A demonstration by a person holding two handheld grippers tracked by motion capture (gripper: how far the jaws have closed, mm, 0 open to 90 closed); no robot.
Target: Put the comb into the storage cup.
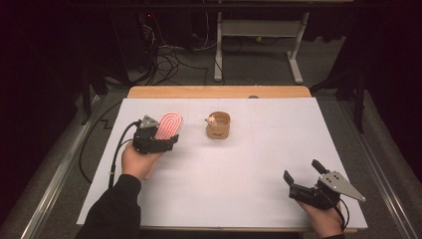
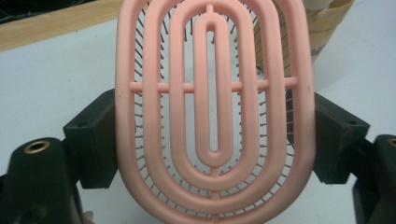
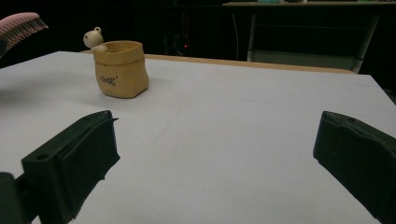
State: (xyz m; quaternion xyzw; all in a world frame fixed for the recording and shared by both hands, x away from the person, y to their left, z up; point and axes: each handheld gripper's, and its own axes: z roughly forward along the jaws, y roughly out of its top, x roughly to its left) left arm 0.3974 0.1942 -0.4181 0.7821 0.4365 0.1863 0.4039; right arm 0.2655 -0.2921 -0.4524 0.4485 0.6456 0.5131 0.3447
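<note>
While the left gripper [image 1: 169,141] grasps the pink hairbrush [image 1: 168,125] between its fingers, just left of the tan pot [image 1: 218,125], the white tabletop [image 1: 234,169] lies bare around them. Well right of the pot and nearer the person, the right gripper [image 1: 301,170] rests, fingers spread and released. Behind the pot: wooden edge, dark floor, cables, white table legs.

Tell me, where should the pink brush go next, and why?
Probably a short carry toward the tan pot with a small white bear on its rim. The left gripper is clamped on the pink oval plastic hairbrush, lifted beside that open-topped pot, while the right gripper rests open near the table's edge.
</note>
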